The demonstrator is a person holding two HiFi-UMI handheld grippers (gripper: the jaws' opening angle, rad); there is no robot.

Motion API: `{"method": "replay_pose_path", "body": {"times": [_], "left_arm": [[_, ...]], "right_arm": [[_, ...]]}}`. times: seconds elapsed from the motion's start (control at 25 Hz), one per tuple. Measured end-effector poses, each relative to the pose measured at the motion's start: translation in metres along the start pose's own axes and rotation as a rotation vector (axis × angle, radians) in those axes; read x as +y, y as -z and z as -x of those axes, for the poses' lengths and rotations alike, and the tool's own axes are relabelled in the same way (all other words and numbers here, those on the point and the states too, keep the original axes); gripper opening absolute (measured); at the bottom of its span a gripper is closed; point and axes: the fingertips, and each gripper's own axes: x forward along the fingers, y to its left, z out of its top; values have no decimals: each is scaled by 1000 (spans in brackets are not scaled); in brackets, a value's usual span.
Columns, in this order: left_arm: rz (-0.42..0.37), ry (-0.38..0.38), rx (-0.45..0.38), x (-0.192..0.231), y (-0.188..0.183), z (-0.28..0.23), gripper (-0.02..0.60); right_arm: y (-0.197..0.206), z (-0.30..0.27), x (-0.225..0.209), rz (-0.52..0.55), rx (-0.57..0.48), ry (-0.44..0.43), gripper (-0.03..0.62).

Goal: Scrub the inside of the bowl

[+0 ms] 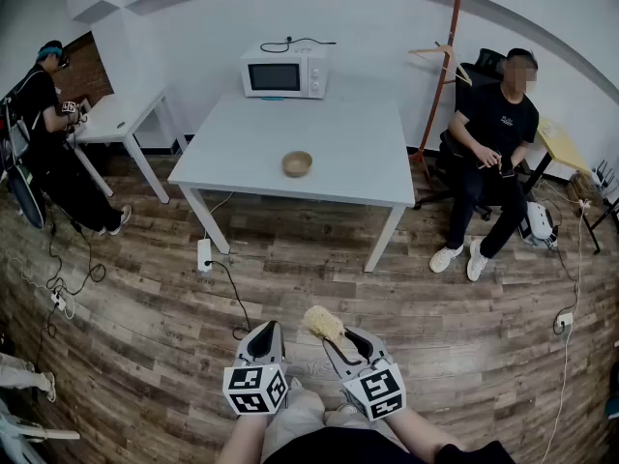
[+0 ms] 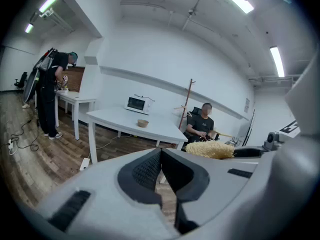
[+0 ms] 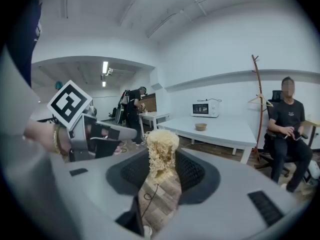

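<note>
While it is held low, left gripper (image 1: pixel 263 330): clenched, nothing grasped.
Right gripper (image 1: pixel 340 339): clamped on pale yellow fibrous scrubber (image 1: pixel 322 322).
Small tan round bowl (image 1: pixel 297 163): set on white rectangular table (image 1: pixel 338 167), well apart from both grippers.

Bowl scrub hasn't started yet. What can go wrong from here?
1. The right gripper pinches only the lower end of the scrubber; most of it sticks out, so it may bend or slip when pressed.
2. The bowl stands loose on the table, and the left gripper is shut and empty, so the bowl may slide unless it is steadied.
3. A cable lies on the floor toward the table: a possible trip hazard.
</note>
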Motion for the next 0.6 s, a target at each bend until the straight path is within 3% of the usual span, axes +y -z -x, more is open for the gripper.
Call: {"method": "replay_pose_path", "body": {"times": [0.32, 0.6], "left_arm": [[4, 12, 34, -17, 30, 39, 18], [-16, 33, 15, -15, 17, 26, 18]], "right_arm": [[-1, 31, 16, -14, -29, 20, 163], [-9, 20, 18, 6, -56, 14, 163]]}}
